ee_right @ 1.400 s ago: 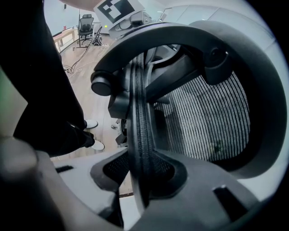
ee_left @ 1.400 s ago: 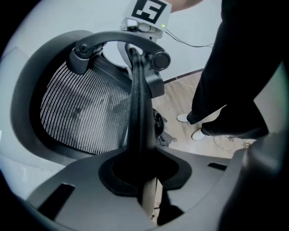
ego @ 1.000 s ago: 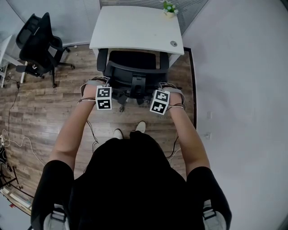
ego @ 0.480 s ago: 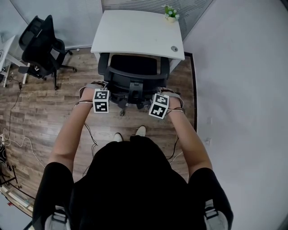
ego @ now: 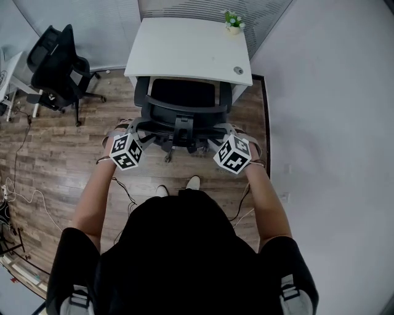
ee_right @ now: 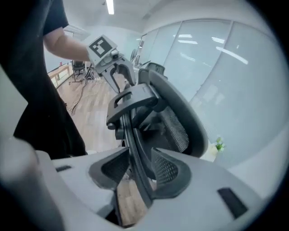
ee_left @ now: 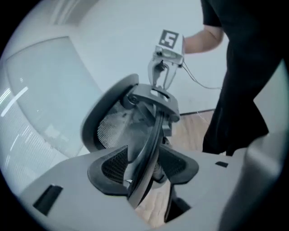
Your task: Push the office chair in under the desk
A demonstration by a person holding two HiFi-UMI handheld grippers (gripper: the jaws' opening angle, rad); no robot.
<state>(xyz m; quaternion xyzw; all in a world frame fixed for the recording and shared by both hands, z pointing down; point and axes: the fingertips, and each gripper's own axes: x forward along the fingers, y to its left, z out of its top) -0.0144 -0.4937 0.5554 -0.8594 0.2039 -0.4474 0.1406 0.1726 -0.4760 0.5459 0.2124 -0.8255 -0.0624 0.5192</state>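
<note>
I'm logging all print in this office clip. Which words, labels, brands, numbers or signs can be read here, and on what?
No readable words, brands, numbers or signs anywhere.
left marker cube: black-and-white square pattern only, no letters.
right marker cube: the same kind of pattern, no letters.
office chair: no label visible.
desk: bare white top, no print.
round fitting on the desk: too small to read.

Even, soft indoor light; both gripper views fisheye-warped, dark-cornered, blurred; ceiling lamp point(ee_right: 109, 6) glares.
</note>
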